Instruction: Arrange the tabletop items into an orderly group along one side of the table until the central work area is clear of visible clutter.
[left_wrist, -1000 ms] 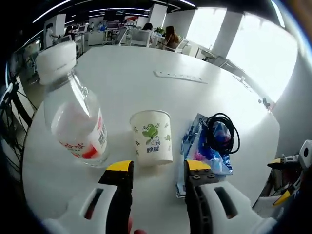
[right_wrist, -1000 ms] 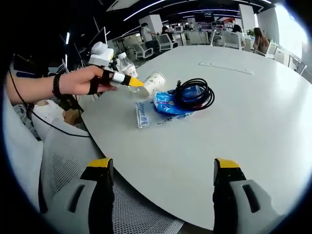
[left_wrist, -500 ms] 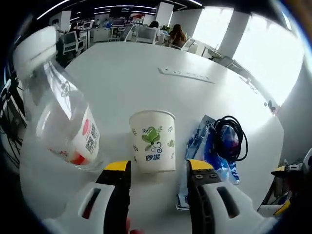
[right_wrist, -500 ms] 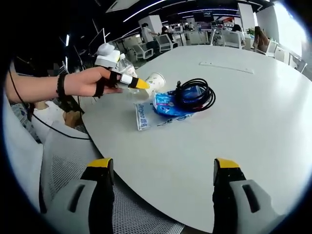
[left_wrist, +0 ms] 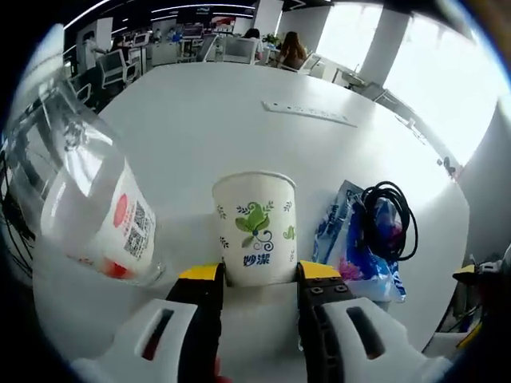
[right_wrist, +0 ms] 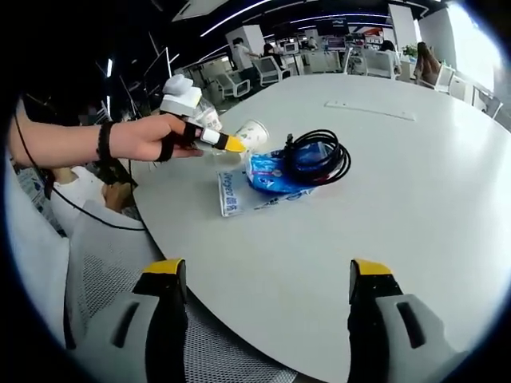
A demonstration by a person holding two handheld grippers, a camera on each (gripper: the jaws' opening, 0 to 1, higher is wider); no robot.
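Paper cup (left_wrist: 255,229) is my landmark: over the last second I've brought the left gripper (left_wrist: 257,278) in until its 2 yellow-tipped jaws flank the cup's base, open, not yet clamped. I judge the grasp is next. The right gripper (right_wrist: 265,281) hangs wide open, empty, off the table (right_wrist: 383,183) edge. Green leaf print and Chinese characters mark the cup. Left of it, the bottle (left_wrist: 92,215) shows a red label and QR code; right, a blue packet (left_wrist: 359,247) under a black cable (left_wrist: 389,217).

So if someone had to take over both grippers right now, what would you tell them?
Left gripper: open, jaws either side of the paper cup, not yet closed on it.
Right gripper: open, holding nothing, near the table edge.
Water bottle stands beside the cup; black cable lies coiled on the blue packet.
Nothing looks grouped yet; all four things still need lining up along one side.
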